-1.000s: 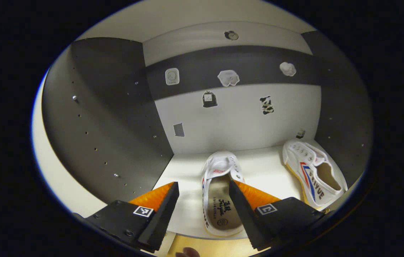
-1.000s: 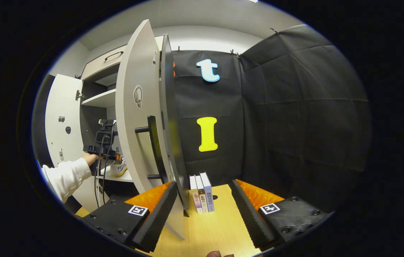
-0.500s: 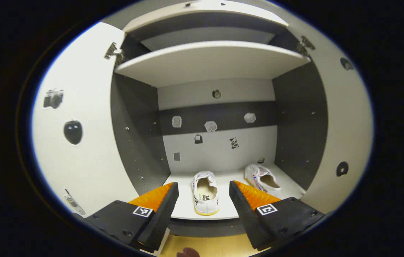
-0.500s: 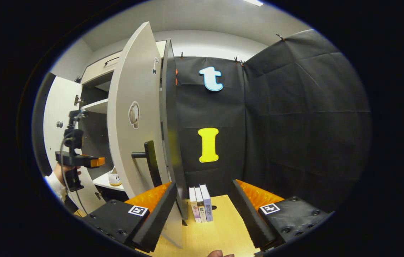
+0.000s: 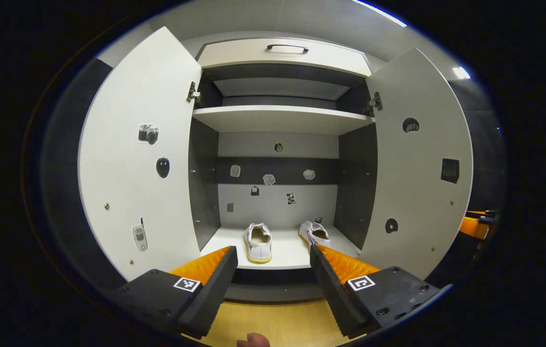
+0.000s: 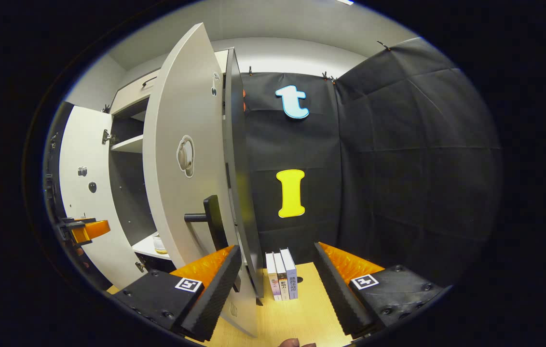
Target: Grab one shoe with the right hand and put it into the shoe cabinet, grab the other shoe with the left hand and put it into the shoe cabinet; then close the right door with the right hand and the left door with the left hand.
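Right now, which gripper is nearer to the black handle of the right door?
Right. The right gripper is just below the handle; the left gripper faces the cabinet's open middle.

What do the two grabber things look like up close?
Each one has two long wedge-shaped fingers with ridged inner faces, fixed to chunky black blocks held by small screws. Every block carries a little square black-and-white marker. That goes for the left gripper and the right gripper. A fingertip peeks in at the bottom edge.
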